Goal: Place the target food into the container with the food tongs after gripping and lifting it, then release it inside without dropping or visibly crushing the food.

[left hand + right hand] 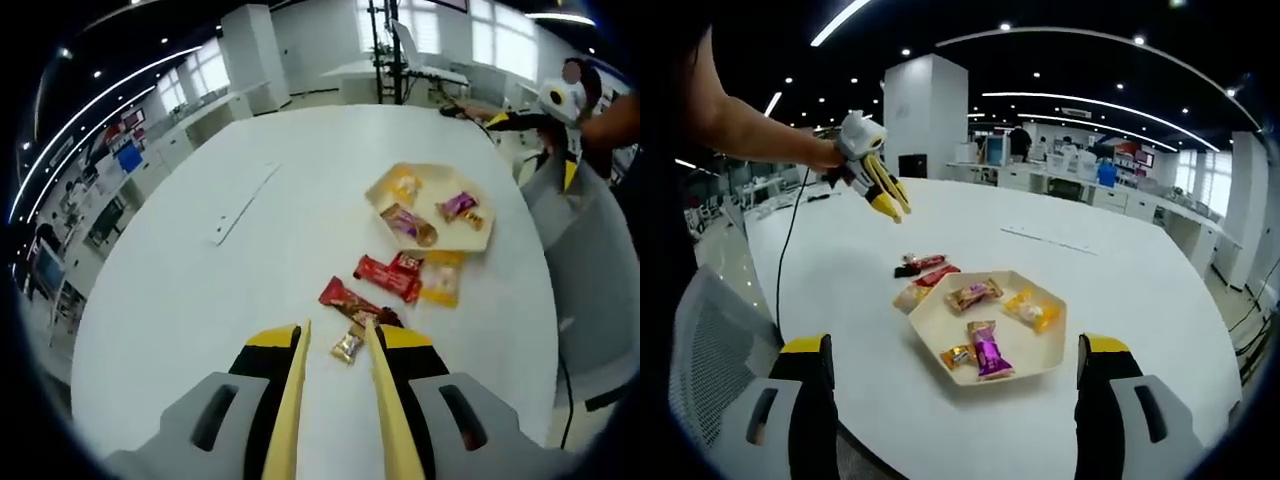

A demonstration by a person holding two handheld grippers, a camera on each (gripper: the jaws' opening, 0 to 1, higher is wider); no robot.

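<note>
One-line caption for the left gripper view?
Left gripper with open tongs above a small gold candy, wrapped snacks and hexagonal tray beyond.

My left tool is grey, black and yellow with cream tongs. The table is white, the tray cream, with red, gold and purple wrappers.

A broad white table is standing in a large open hall; ceiling light strips are glowing overhead, a white pillar is rising behind, windows are letting in daylight, and a grey mesh chair is sitting beside the table
</note>
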